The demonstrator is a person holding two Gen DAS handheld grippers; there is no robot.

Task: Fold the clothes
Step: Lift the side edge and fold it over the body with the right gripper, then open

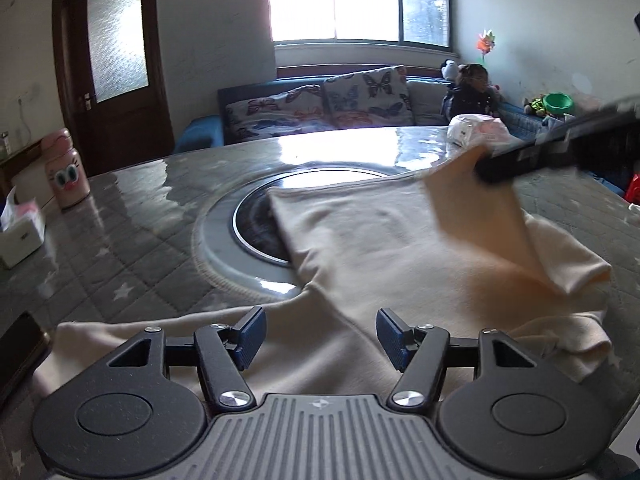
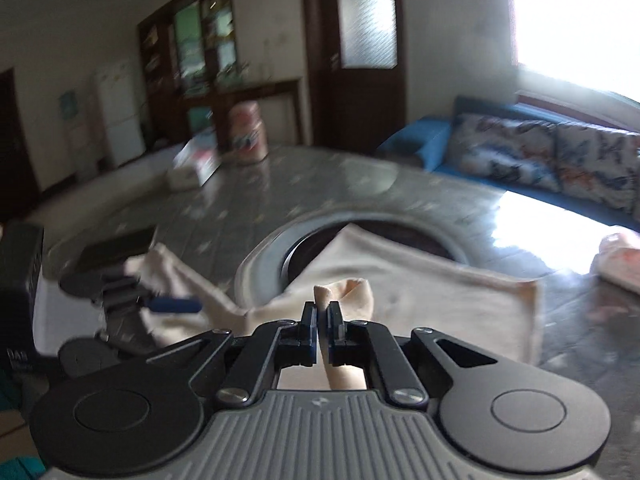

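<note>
A cream garment [image 1: 380, 248] lies spread on the grey quilted table [image 1: 120, 240], partly over a round inset plate [image 1: 240, 224]. My left gripper [image 1: 320, 338] is open just above the garment's near part, nothing between its blue pads. My right gripper [image 2: 322, 334] is shut on a bunched fold of the cream garment [image 2: 348, 292]. In the left wrist view that right gripper [image 1: 492, 168] enters blurred from the right, lifting a sleeve off the table. The left gripper [image 2: 168, 306] shows blurred at the left of the right wrist view.
A pink bottle [image 1: 64, 172] and a white tissue box [image 1: 20, 232] stand at the table's left. A dark phone [image 1: 20, 348] lies near the left edge. A white bag [image 1: 476, 130] sits at the far right. A person [image 1: 472, 88] sits on the sofa [image 1: 320, 104] behind.
</note>
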